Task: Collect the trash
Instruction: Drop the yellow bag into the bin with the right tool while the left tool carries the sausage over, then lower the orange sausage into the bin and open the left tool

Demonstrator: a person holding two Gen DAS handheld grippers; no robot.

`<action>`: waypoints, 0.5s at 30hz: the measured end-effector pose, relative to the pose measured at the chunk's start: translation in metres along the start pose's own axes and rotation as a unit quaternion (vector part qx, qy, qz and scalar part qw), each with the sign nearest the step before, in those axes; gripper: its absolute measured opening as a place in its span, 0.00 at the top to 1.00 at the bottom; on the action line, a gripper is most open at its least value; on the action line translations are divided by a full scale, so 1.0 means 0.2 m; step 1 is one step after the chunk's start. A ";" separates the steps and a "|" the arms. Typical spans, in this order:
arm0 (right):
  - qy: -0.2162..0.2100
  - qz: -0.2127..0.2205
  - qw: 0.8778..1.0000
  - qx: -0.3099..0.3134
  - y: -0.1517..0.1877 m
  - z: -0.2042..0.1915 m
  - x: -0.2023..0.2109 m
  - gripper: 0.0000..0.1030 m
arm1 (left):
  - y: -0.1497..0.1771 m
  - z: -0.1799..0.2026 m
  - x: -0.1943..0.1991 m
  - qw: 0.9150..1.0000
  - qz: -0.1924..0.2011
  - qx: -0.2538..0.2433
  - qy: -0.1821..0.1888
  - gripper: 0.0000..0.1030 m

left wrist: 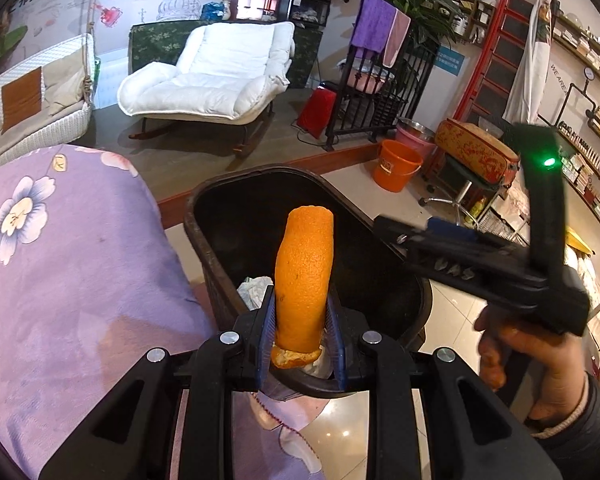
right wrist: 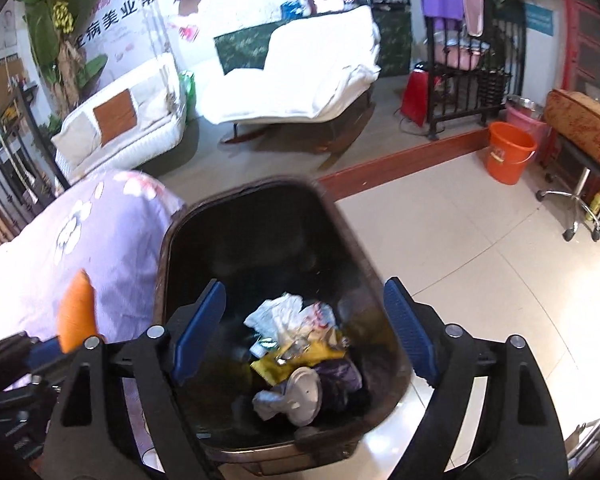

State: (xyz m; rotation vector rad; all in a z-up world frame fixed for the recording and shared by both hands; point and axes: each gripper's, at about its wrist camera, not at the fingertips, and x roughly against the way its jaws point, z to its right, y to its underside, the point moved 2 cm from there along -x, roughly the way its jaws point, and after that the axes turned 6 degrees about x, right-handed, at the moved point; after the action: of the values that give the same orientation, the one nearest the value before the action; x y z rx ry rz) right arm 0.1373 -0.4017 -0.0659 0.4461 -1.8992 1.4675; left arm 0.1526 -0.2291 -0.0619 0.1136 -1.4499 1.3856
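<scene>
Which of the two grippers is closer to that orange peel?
Left. The left gripper has its jaws shut on the orange peel over the trash bin; the right gripper hangs open beside it.

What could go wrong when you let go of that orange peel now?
The orange peel is clamped in the left hand-held gripper near the trash bin's near rim, beside the purple flowered cloth. If released here, it might hit the rim and land on the cloth. The open right hand-held gripper hovers over the bin too, so the two could bump.
</scene>
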 end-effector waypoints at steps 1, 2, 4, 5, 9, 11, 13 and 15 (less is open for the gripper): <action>0.002 0.004 1.000 -0.003 0.00 0.01 0.02 0.21 | -0.01 0.00 -0.01 1.000 -0.002 0.000 0.000 0.76; 0.003 0.007 1.000 -0.007 0.00 0.03 0.03 0.21 | -0.01 0.01 -0.02 1.000 -0.005 0.000 0.001 0.76; 0.007 0.011 1.000 -0.013 0.00 0.06 0.05 0.20 | -0.01 0.02 -0.04 1.000 -0.010 0.000 0.005 0.76; 0.008 0.013 1.000 -0.015 0.00 0.08 0.06 0.20 | -0.01 0.03 -0.05 1.000 -0.012 -0.001 0.005 0.76; 0.013 0.018 0.999 -0.024 -0.01 0.12 0.07 0.19 | -0.02 0.06 -0.09 1.000 -0.018 -0.008 0.003 0.76; 0.015 0.020 0.999 -0.026 -0.01 0.13 0.08 0.18 | -0.02 0.07 -0.12 1.000 -0.023 -0.011 0.004 0.76; 0.016 0.020 0.999 -0.029 -0.01 0.14 0.07 0.18 | -0.03 0.06 -0.13 1.000 -0.025 -0.014 0.000 0.75; 0.017 0.019 0.999 -0.031 0.00 0.15 0.07 0.18 | -0.03 0.08 -0.15 1.000 -0.025 -0.016 0.000 0.64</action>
State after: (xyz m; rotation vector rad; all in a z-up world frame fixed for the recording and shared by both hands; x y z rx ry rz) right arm 0.1184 -0.4292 -0.0598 0.3555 -1.9294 1.4267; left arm 0.1604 -0.2608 -0.0749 0.1296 -1.4599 1.3209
